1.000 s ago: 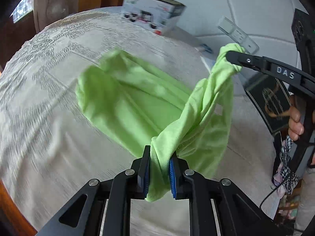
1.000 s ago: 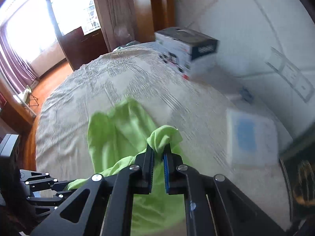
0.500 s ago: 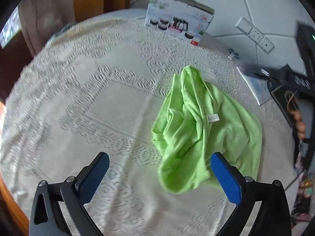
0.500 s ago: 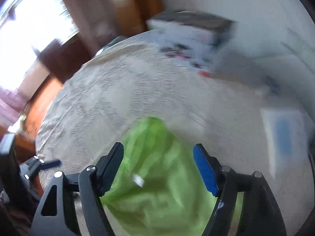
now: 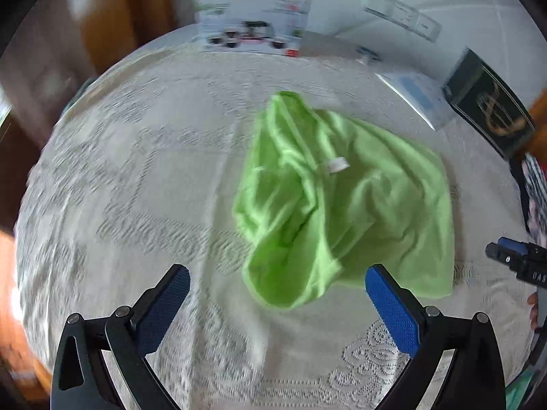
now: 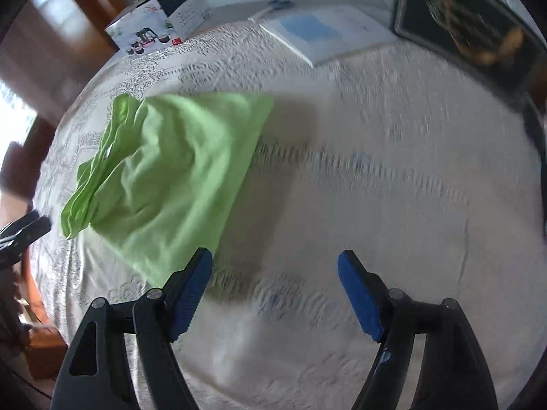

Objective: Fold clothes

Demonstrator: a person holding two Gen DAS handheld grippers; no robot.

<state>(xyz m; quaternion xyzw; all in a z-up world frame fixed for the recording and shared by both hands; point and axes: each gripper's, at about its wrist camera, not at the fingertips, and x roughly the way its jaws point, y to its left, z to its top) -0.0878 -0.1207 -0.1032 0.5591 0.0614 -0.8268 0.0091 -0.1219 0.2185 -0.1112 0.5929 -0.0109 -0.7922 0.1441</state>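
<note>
Crumpled green garment (image 5: pixel 345 201), long axis running away from camera, both hand-held grippers spread wide, empty

both grippers (image 5: pixel 277 285) (image 6: pixel 275 273) = black angular arms w/ silver screws, blue textured pads (image 5: pixel 389 311). white "DAS" lettering on the right one's finger.

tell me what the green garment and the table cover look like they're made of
Green garment: looks like soft, matte knit, probably cotton jersey; it slumps in loose creases and carries a small sewn label. Table cover: looks like cream lace or a lace-patterned cloth, with raised openwork motifs; blur leaves the fibre unclear.
</note>
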